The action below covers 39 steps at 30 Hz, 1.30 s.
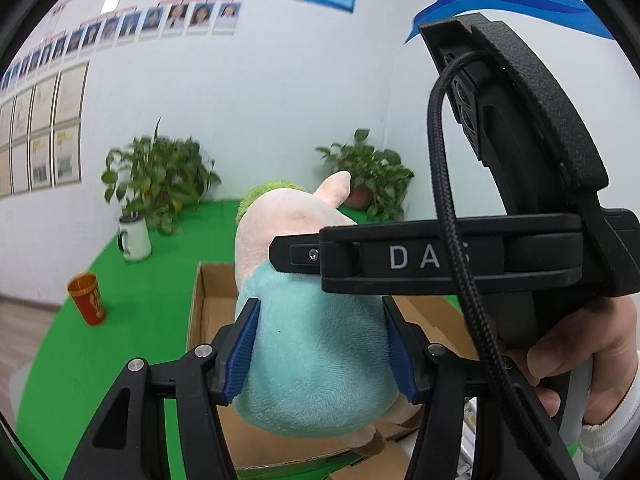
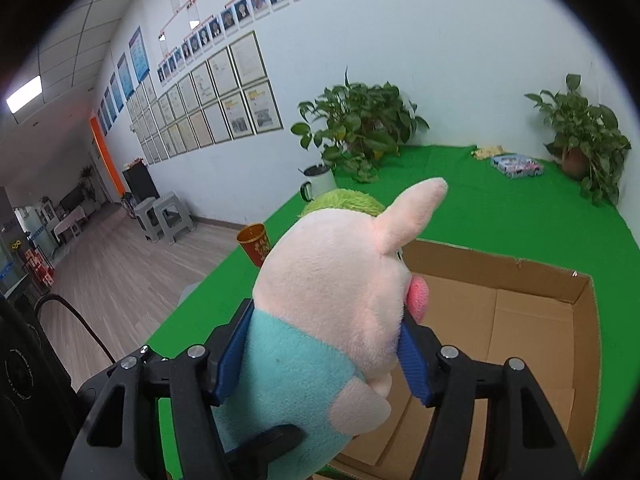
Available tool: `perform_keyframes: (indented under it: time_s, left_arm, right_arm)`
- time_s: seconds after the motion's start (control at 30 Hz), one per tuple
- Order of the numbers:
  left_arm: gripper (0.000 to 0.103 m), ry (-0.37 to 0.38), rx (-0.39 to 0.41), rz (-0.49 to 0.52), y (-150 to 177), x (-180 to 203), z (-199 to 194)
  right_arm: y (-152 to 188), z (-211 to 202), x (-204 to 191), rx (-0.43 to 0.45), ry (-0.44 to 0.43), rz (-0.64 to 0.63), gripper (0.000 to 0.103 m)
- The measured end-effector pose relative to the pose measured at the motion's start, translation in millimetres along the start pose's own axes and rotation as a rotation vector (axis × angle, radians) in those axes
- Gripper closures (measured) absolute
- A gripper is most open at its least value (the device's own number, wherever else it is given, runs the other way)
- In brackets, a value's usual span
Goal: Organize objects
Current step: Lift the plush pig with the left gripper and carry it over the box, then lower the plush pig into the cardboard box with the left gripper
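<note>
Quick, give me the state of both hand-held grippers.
Left hand-held gripper: shut on the plush pig, at its teal body.
Right hand-held gripper: shut on the same plush pig.

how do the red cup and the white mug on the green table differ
The red cup is red-orange with gold print, tapers toward its base and shows no handle. The white mug is white, straighter-sided, with a dark handle and rim. The red cup stands near the table's edge with open cloth around it; the white mug stands farther back beside a potted plant. Both stand upright on the green table, outside the cardboard box.
</note>
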<state>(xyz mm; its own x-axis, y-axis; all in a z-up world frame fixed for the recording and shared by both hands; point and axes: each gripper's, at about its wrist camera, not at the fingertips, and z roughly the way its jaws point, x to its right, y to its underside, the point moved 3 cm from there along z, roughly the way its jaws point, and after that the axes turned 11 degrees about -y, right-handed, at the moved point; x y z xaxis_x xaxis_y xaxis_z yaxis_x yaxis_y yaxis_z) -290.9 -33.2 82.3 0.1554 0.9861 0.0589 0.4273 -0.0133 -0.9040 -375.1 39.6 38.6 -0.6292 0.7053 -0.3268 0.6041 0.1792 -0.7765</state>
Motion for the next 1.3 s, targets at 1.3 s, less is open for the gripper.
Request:
perform_keyframes:
  time_s: [1.3]
  left_arm:
    - [0.050, -0.079, -0.316, -0.288, 119, -102, 124]
  right_arm:
    - [58, 132, 43, -0.221, -0.081, 0.177, 0.031]
